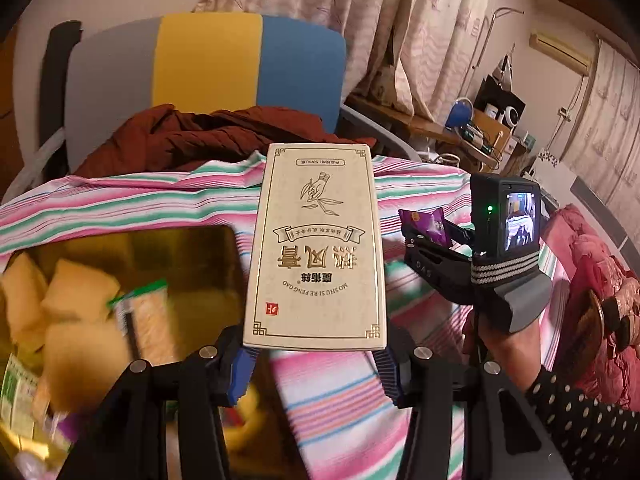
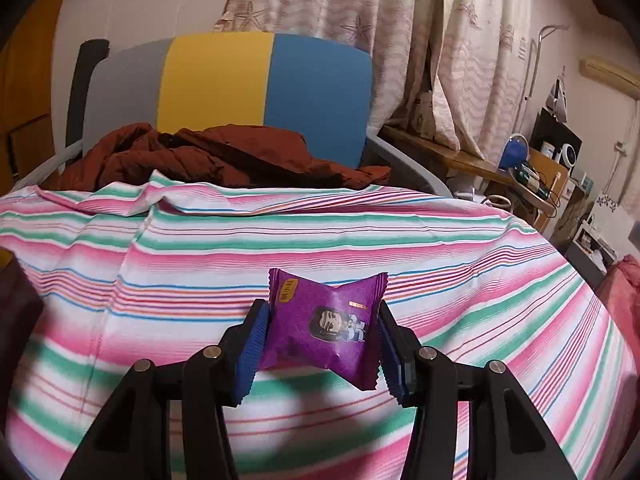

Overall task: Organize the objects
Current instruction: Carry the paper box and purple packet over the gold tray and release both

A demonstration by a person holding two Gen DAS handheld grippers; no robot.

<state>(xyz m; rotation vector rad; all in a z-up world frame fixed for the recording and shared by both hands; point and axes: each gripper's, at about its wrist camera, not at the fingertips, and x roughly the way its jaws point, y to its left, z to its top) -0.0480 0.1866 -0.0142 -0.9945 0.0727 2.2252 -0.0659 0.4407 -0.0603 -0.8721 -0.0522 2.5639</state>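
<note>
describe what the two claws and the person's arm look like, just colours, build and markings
Both claws, left claw and right claw, have black angular frames with silver round bolts and ribbed blue pads. The right claw's body is grey, wrapped in silver-striped black bands, and carries a small lit screen and a green light. The sleeve is black with white dots.

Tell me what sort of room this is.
Probably a lived-in bedroom: floral curtains, a wall air conditioner, a cluttered wooden desk, and a striped sheet spread as the work surface.
</note>
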